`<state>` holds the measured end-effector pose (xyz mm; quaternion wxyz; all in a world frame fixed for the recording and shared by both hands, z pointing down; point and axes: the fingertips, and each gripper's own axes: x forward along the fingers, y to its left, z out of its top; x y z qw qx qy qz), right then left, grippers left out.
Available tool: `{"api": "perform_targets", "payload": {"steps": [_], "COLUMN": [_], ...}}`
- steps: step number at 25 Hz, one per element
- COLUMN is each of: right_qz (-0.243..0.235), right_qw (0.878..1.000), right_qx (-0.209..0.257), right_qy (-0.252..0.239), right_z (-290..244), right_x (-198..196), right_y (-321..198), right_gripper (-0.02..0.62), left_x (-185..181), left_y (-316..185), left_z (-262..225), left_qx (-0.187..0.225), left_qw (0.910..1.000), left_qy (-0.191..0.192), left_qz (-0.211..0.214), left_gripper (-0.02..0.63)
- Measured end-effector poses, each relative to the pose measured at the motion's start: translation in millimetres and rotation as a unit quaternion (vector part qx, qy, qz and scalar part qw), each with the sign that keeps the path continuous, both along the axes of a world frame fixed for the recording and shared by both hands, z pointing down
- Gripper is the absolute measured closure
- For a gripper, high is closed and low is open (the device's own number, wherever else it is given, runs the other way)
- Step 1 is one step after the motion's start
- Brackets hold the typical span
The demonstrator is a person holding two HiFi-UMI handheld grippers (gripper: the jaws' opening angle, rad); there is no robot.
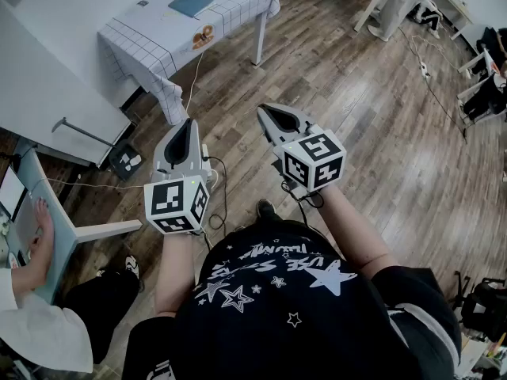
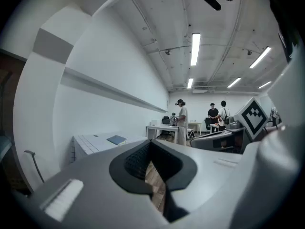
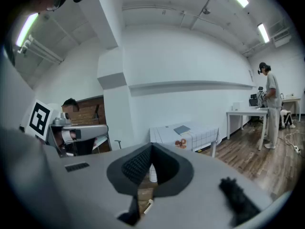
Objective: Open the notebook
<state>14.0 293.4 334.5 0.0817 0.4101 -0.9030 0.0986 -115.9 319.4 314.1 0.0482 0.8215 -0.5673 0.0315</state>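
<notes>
The notebook (image 1: pixel 191 2), blue and shut, lies flat on a surface (image 1: pixel 150 42) covered with a checked cloth (image 1: pixel 170 93), well apart from both tools and ahead of them across the wooden floor (image 1: pixel 356 117). A small orange thing (image 1: pixel 203 36) sits near the cloth's front edge, just beside the notebook but not touching it.

The left tool (image 1: pixel 188 123) is held out close to level in front of the person's body, its jaws closed together with nothing between them; only floorboards show through the gap behind the tips. The right tool (image 1: pixel 264 110) is held beside it, a little further forward, its jaws likewise brought together and empty. Neither tool touches anything.

From the left gripper view the notebook (image 2: pixel 116 139) shows far off on the surface, to the left of the closed tips. From the right gripper view it (image 3: pixel 181 130) lies to the right of the tips, with the orange thing (image 3: pixel 180 142) below it
</notes>
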Motion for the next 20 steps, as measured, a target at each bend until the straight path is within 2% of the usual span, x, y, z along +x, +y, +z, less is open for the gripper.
{"api": "perform_targets", "payload": {"steps": [8, 20], "right_qz": [0.001, 0.020], "right_qw": [1.000, 1.000], "right_qx": [0.004, 0.000], "right_qy": [0.000, 0.005], "right_z": [-0.5, 3.0], "right_x": [-16.7, -21.8], "right_y": [15.1, 42.8], "right_gripper": [0.580, 0.580], "left_x": [-16.4, -20.6], "left_y": [16.1, 38.5], "left_z": [4.6, 9.9], "left_qx": [-0.001, -0.001], "left_qw": [1.0000, 0.9997], "left_qy": [0.000, -0.001], "left_qz": [0.002, 0.025], "left_gripper": [0.598, 0.598]}}
